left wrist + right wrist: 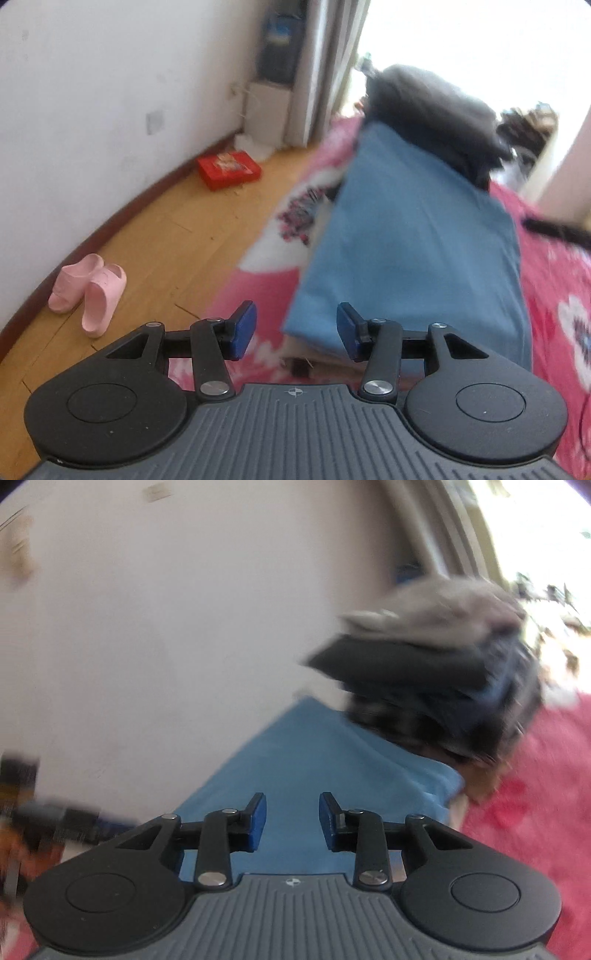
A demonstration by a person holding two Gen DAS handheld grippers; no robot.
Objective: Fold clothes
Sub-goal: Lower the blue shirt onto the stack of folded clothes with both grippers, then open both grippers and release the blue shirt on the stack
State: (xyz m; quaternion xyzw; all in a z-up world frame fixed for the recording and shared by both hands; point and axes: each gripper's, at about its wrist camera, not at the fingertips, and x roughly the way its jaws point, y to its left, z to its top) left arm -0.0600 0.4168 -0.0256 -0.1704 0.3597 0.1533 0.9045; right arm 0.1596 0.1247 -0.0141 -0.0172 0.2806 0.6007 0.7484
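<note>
**Blue garment flat on the bed, both grippers empty above it**

The folded blue garment lies flat on the red floral bedspread, stretching away from your fingers in both wrist views. Its near edge sits just beyond and slightly right of the gap in your left gripper; the right-hand blue pad overlaps that near corner in the picture, while the left-hand pad hangs over the bedspread. Nothing lies between the pads: your left gripper is released, its jaws apart and gripping no cloth.

In the right wrist view the blue garment fills the space directly ahead of and beneath your right gripper. Those jaws are also apart with only the cloth's surface seen behind the gap; whether the tips touch the fabric you cannot tell, and nothing is pinched.

At the far end of the garment, beyond both sets of fingers, rests a heap of dark clothes, blurred, with a grey piece on top in the right view.

Left of your left fingers the wooden floor shows a pair of pink slippers, and farther off a red box near the white wall.
</note>
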